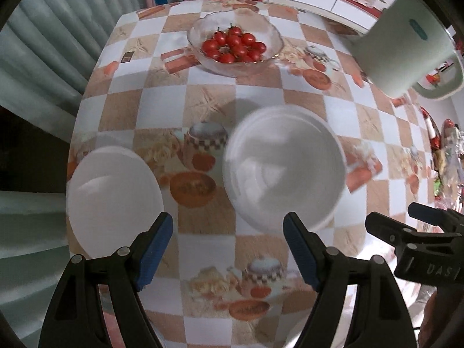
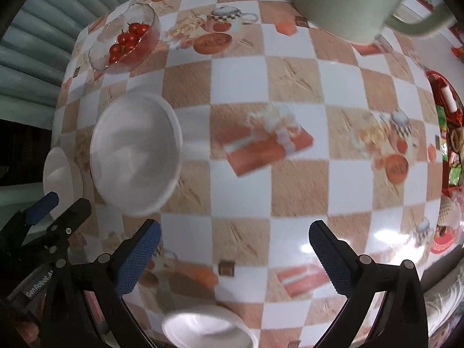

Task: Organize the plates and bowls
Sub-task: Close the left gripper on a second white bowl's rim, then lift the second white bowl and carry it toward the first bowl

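A deep white bowl (image 1: 285,168) stands on the checked tablecloth, just beyond the right finger of my left gripper (image 1: 229,249). A flat white plate (image 1: 113,200) lies to its left near the table edge. The left gripper hangs open above bare cloth between the two. In the right wrist view the same bowl (image 2: 136,153) and plate (image 2: 61,171) sit to the left. My right gripper (image 2: 233,261) is wide open over bare cloth with nothing between its fingers. Another white dish (image 2: 206,327) shows at the bottom edge, below that gripper. Each gripper also appears in the other's view, the right gripper (image 1: 397,219) and the left gripper (image 2: 62,207).
A glass bowl of cherry tomatoes (image 1: 235,43) stands at the far side of the table. A pale green kettle (image 1: 406,43) rises at the far right. Wrapped snacks (image 2: 449,116) crowd the right edge. The table edge (image 1: 72,133) drops off at the left.
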